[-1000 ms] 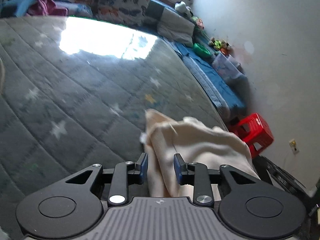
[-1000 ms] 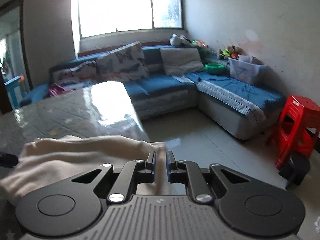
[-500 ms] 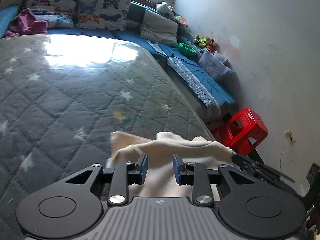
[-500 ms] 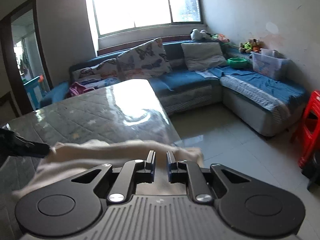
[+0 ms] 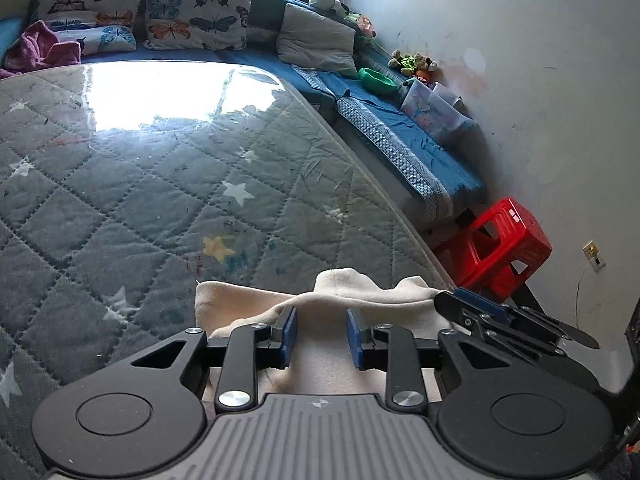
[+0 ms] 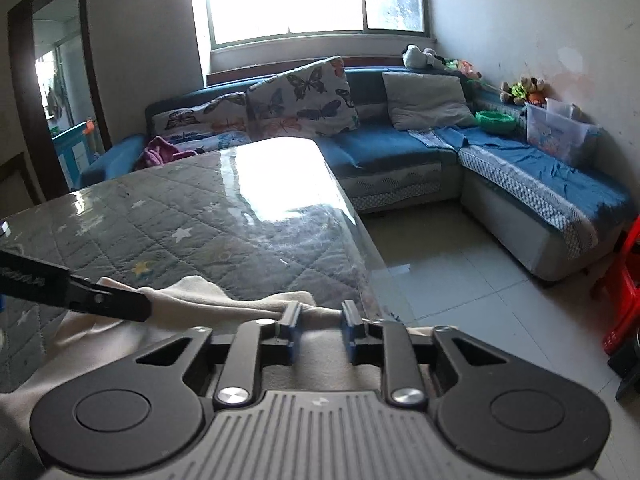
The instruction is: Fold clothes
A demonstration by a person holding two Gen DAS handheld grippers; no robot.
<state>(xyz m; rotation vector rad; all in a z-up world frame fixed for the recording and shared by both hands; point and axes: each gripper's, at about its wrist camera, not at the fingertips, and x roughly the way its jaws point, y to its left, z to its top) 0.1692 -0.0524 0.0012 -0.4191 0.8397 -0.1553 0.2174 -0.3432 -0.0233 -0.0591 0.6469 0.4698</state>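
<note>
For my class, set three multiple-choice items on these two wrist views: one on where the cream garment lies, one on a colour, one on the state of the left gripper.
1. Where does the cream garment lie?
A. on the sofa
B. at the near edge of the quilted table
C. on the floor

2. What colour is the plastic stool beside the table?
A. red
B. green
C. white

3. How does the left gripper stand?
A. shut on a pillow
B. out of view
C. open, with cloth beneath its fingers

Answers:
1 B: the cloth rests on the star-patterned quilt, close to both grippers.
2 A: the stool by the wall is bright red.
3 C: a clear gap shows between the blue pads, the garment under them; the right gripper stands open likewise.
</note>
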